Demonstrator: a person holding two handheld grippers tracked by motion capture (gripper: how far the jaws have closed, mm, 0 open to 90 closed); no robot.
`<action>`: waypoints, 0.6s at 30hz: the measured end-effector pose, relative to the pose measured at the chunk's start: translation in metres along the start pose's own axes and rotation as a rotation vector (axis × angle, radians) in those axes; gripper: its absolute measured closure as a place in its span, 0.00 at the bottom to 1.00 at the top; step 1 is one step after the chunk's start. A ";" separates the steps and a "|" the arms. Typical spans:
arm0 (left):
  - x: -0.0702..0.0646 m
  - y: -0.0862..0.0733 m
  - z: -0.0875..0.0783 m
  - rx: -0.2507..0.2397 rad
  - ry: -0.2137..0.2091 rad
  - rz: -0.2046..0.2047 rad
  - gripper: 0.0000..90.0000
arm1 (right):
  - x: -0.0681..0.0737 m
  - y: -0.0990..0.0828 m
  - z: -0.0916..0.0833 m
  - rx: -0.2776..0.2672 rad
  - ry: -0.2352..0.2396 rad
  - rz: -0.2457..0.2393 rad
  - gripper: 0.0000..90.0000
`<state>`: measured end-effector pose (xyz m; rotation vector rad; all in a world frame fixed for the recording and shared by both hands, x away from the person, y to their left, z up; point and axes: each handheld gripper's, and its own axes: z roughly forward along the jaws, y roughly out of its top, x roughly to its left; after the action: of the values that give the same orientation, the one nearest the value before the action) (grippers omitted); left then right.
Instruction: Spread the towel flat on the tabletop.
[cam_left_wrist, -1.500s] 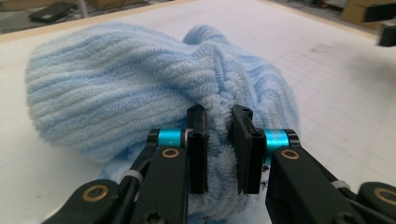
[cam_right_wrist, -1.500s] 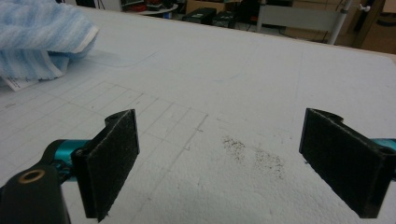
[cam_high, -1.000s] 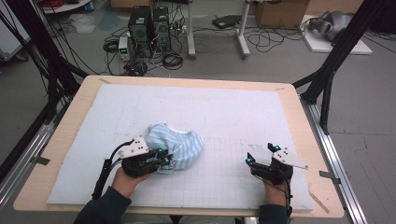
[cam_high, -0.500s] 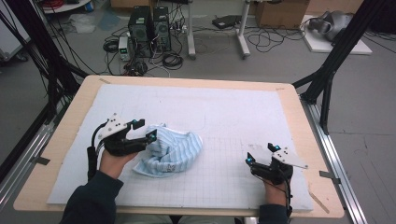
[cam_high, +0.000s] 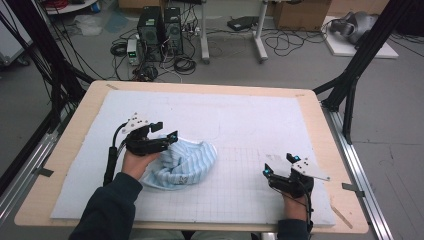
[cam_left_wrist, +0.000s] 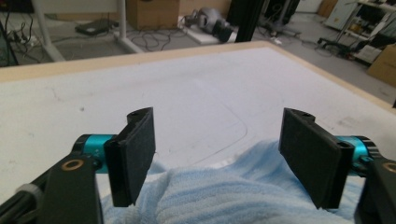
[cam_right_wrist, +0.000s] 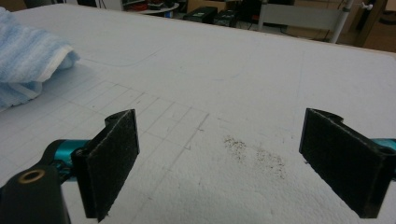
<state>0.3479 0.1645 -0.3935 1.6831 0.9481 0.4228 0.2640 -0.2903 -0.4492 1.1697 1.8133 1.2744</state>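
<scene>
Towel (cam_high: 182, 162) lies crumpled on the worktop (cam_high: 250, 120), left of centre. Left hand-held gripper (cam_high: 167, 137) sits at its left edge, jaws just opened wide, cloth below them, unpinched. Right hand-held gripper (cam_high: 280, 166) rests well apart on the mat, jaws spread, empty.

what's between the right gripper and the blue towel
Only bare white mat, as the high view shows: nothing lies between the right gripper and the crumpled blue towel.

light blue, white-striped towel (cam_high: 182, 162) on a white mat (cam_high: 250, 120).
</scene>
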 end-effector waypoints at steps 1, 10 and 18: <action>-0.001 -0.002 0.002 0.017 -0.002 0.003 0.26 | 0.000 0.000 0.000 0.000 0.001 0.000 0.12; -0.013 -0.016 0.020 0.158 -0.029 0.066 0.33 | 0.000 0.000 0.000 -0.002 0.003 0.000 0.12; -0.015 -0.026 0.024 0.292 -0.050 0.169 0.81 | 0.000 0.000 0.000 -0.003 0.002 -0.001 0.12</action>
<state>0.3449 0.1397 -0.4228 2.0397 0.8649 0.3644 0.2637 -0.2906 -0.4492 1.1667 1.8126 1.2777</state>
